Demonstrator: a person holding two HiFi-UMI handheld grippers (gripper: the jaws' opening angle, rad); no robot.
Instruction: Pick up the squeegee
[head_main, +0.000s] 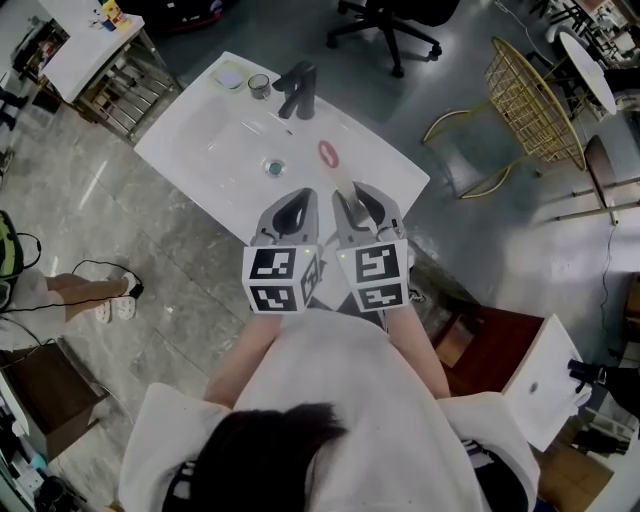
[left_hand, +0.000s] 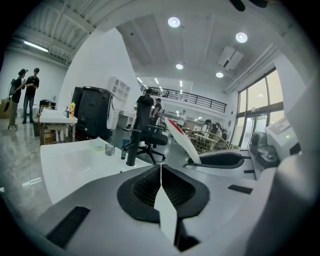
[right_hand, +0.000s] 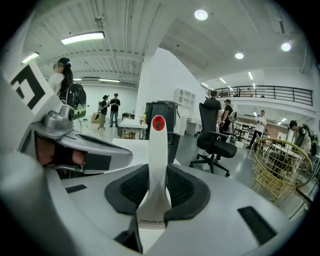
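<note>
The squeegee is white with a long handle and a red-ringed hole at its tip. My right gripper is shut on its handle, and the handle sticks up and forward from between the black pads. In the head view it hangs over the white sink counter. My left gripper is close beside the right one, shut with nothing in it; its pads meet in a thin line. The left gripper view shows the squeegee slanting up from the right gripper.
On the counter are a black faucet, a drain, a small cup and a soap dish. A black office chair and a gold wire chair stand beyond. People stand far off in the hall.
</note>
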